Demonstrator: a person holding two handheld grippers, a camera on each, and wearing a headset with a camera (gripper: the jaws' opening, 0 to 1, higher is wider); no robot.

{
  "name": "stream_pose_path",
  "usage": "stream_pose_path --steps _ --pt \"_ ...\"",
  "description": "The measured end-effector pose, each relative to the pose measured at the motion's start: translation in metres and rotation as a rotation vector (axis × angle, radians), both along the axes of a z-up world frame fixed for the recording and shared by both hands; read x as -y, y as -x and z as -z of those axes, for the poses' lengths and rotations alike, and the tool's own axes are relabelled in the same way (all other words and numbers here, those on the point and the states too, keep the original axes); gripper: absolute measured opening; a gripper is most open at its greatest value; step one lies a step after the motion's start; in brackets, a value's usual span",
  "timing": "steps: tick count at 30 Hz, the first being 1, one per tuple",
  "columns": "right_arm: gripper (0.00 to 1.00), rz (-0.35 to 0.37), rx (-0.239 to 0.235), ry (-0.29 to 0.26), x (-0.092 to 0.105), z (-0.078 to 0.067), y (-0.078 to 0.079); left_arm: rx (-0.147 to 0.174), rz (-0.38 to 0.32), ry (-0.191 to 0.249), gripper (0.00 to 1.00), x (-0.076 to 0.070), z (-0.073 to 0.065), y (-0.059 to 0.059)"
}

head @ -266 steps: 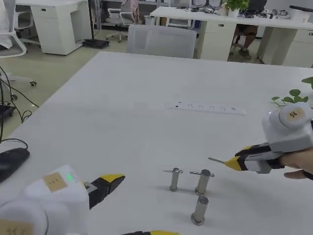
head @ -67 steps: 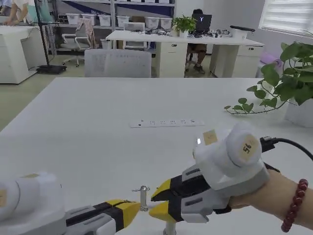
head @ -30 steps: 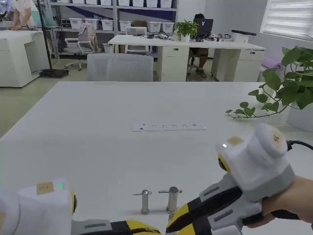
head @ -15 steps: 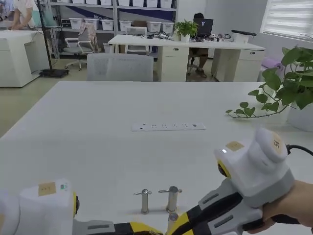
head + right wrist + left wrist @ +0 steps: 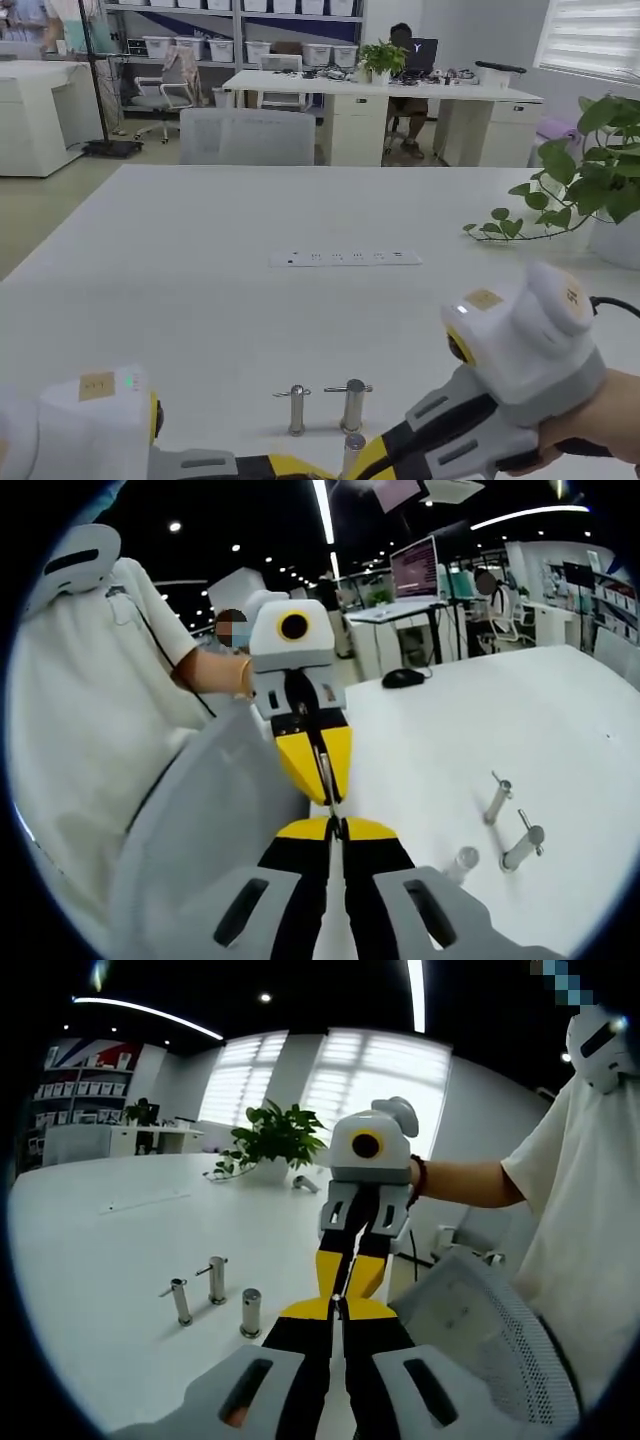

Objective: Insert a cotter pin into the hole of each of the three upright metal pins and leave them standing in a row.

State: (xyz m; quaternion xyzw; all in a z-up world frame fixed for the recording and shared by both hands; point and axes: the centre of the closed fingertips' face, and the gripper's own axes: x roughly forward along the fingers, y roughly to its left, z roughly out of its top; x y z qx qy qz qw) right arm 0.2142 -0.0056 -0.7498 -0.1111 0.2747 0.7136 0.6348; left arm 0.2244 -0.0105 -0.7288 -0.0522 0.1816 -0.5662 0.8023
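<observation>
Three upright metal pins stand near the table's front edge. Two carry a cotter pin through the top: one [image 5: 297, 409] [image 5: 181, 1300] [image 5: 497, 798] and its neighbour [image 5: 353, 403] [image 5: 216, 1279] [image 5: 524, 846]. The third pin [image 5: 350, 451] [image 5: 250, 1312] [image 5: 462, 862] has a bare top and stands nearest the grippers. My left gripper [image 5: 300, 466] [image 5: 338, 1306] and right gripper [image 5: 372, 460] [image 5: 335, 826] meet tip to tip just in front of it, both shut. A thin cotter pin [image 5: 325, 778] runs between the two sets of tips.
A white power strip [image 5: 345, 259] lies mid-table. A potted plant [image 5: 590, 170] stands at the right edge. A grey chair back [image 5: 247, 137] is at the far side, and another chair [image 5: 480, 1310] is close behind the grippers. Desks and shelves fill the room beyond.
Since half a second ago almost nothing has moved: the grippers stay tip to tip. Earlier the right gripper held the cotter pin alone, out to the right.
</observation>
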Motion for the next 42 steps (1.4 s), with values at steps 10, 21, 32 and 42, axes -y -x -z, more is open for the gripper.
stream_pose_path --steps 10,21,32,42 --pt "0.03 -0.03 0.094 0.035 0.001 0.002 -0.004 0.035 -0.025 -0.013 0.02 0.001 0.002 -0.005" --pt "0.03 -0.021 0.188 0.133 0.013 0.008 -0.02 0.079 -0.061 -0.046 0.2 -0.002 0.008 -0.011" --pt "0.03 -0.022 0.277 0.253 0.031 0.016 -0.038 0.101 -0.121 -0.069 0.33 -0.009 0.014 -0.02" --pt "0.03 -0.008 0.35 0.402 0.051 0.035 -0.06 0.117 -0.176 -0.11 0.38 -0.014 0.023 -0.028"
